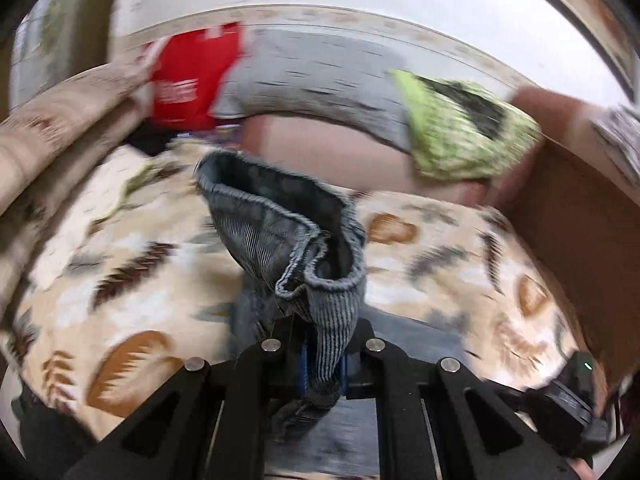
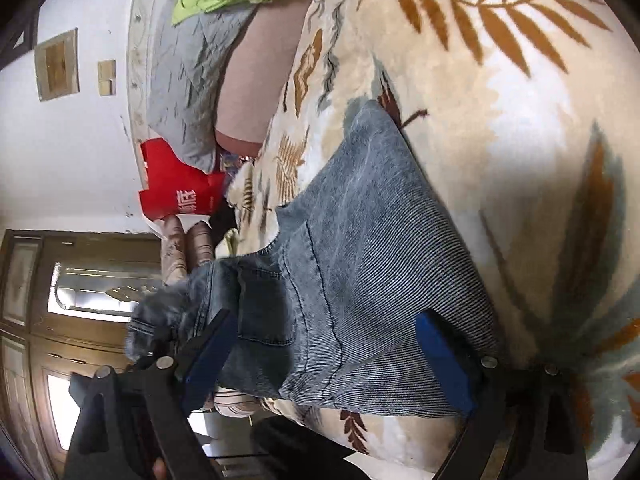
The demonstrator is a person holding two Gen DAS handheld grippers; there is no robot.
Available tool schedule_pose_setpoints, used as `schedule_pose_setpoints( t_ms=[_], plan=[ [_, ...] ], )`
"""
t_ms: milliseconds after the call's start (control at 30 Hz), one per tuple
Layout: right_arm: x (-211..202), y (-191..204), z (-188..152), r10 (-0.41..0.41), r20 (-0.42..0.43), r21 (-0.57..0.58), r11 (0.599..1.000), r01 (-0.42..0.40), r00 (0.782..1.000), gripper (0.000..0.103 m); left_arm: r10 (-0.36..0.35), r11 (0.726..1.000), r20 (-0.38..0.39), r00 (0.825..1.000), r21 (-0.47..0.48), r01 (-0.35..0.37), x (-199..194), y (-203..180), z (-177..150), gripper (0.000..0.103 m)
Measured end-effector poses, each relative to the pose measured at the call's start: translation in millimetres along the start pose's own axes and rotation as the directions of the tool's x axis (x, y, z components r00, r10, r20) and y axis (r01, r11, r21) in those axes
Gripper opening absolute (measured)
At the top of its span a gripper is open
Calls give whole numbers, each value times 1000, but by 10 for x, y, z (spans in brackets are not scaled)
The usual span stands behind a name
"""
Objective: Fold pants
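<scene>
The pants are blue-grey ribbed denim. In the left wrist view my left gripper is shut on a bunched fold of the pants, which stands up above the fingers over the bed. In the right wrist view the pants lie spread on the leaf-patterned blanket. My right gripper is open, its blue pads wide apart on either side of the waist end of the pants. The left view is motion-blurred.
A cream blanket with brown leaves covers the bed. A grey pillow, a green patterned cloth and a red bag lie at the head. A brown wooden board is at right. A wooden door stands beyond the bed.
</scene>
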State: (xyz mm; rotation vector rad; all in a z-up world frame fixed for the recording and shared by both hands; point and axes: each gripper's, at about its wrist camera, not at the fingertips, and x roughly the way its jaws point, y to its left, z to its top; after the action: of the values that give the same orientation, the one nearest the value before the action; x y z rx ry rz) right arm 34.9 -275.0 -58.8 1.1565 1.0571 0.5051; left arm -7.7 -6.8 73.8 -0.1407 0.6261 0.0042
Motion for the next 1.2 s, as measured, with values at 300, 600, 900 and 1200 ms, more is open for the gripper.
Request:
schedule_pose_setpoints(
  t_ms=[300,600,900,1200],
  plan=[
    [-803,-273,97,11,300,82,996,-38,954,92,-84,962,-264,961,230,148,702,-993,-697,11],
    [-894,-437,68,-25,310,102,995,-7,950,92,-107,960,-286,952,221,175,701,-918,-675,11],
    [-948,-323,71,-88,357,63,996,69,930,92,-122,914,-418,900,307,266,830,-1143,-909,31],
    [-1066,73,-23,-88,355,-40,993,109,931,92,-354,899,-249,901,176,402,10,-498,-453,76]
  ],
)
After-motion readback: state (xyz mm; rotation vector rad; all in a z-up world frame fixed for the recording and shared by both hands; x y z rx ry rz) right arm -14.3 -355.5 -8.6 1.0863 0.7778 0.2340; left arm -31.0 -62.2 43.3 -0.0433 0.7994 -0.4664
